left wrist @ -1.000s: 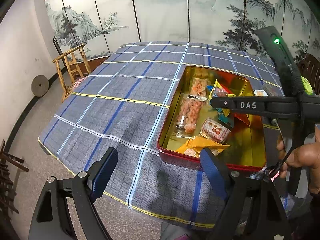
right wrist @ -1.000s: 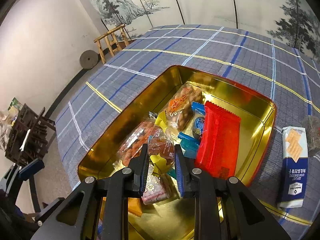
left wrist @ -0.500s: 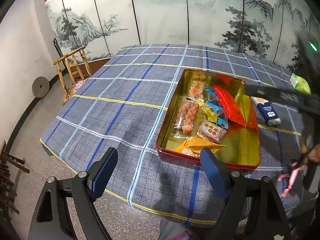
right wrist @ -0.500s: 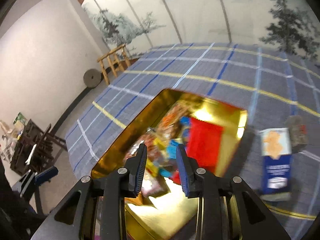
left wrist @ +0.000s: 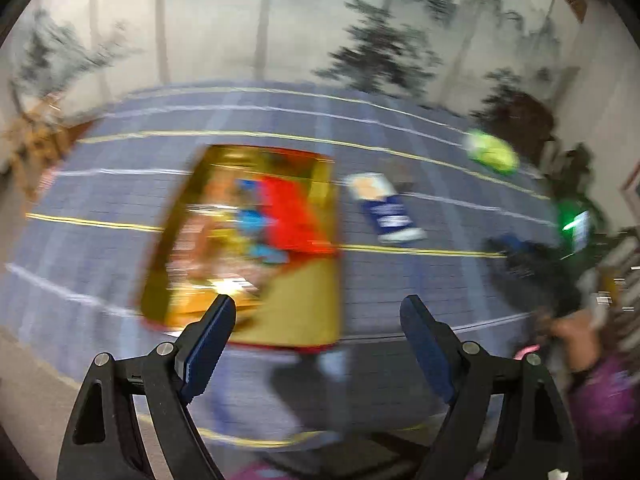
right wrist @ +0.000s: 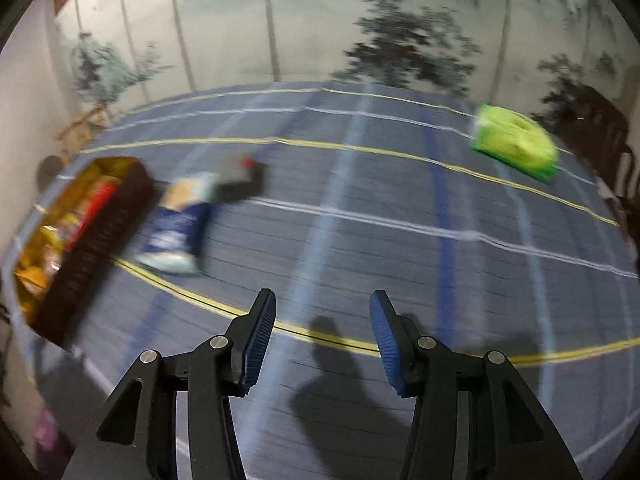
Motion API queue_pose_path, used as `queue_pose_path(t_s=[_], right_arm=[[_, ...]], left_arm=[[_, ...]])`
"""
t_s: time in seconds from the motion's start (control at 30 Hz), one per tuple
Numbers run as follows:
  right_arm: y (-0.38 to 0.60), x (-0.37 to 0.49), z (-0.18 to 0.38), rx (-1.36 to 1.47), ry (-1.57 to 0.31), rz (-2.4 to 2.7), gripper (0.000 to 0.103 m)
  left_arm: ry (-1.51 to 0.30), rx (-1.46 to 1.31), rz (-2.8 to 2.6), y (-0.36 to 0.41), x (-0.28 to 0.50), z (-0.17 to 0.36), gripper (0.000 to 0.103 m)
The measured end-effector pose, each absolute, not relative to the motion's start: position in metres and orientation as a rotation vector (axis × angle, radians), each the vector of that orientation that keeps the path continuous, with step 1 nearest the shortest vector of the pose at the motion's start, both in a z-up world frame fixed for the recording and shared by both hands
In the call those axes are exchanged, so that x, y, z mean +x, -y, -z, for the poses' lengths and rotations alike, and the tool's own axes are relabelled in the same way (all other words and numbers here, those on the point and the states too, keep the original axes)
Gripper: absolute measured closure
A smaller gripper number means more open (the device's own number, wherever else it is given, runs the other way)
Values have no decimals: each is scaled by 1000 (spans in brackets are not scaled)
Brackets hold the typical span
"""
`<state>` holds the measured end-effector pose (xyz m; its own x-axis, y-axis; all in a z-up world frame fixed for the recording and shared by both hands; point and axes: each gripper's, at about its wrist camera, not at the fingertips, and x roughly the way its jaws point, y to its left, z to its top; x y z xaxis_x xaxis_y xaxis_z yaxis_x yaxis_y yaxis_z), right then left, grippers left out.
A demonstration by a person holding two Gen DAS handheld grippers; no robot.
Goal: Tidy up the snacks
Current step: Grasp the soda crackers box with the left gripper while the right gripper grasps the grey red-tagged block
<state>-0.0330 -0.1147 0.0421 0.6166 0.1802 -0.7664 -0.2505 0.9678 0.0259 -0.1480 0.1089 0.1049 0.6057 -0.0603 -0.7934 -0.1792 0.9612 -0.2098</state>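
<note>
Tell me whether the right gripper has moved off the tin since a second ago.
Yes. The right gripper, open and empty, now hangs over bare tablecloth, with the tin far to its left, beyond the blue cracker pack.

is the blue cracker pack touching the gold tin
Apart. In the left wrist view a strip of tablecloth shows between the blue cracker pack and the gold tin, despite the blur. The right wrist view is too smeared to confirm.
</note>
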Motion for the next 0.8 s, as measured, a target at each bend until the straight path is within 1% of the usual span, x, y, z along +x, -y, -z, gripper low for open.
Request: queue_pose_path(t_s=[0.17, 0.33, 0.37, 0.43, 0.57, 0.67, 0.73, 0.77, 0.8], right_arm=[[145, -31, -27, -42, -875, -231, 50], [156, -30, -18, -5, -857, -249, 46], [158, -30, -17, 6, -855, -254, 45], [163, -29, -17, 30, -846, -263, 43], [170, -29, -19, 64, -829, -274, 35], [176, -29, -18, 105, -829, -287, 32], [178, -27, -19, 115, -837, -288, 22], [178, -26, -20, 113, -846, -281, 13], [179, -26, -22, 109, -842, -275, 11]], left_arm=[[-998, -353, -8, -73, -82, -99, 22], [-1080, -277, -79, -42, -6, -76, 23], [-1097, -269, -95, -42, 4, -70, 23], [-1143, -264, -146, -43, 29, -54, 27], [-1220, -272, -187, -48, 61, -26, 27], [-1259, -249, -211, -49, 74, -11, 27], [-1291, -228, -229, -47, 80, -2, 22], [-1304, -221, -233, -46, 81, 1, 21], [-1311, -225, -228, -45, 82, 3, 21]])
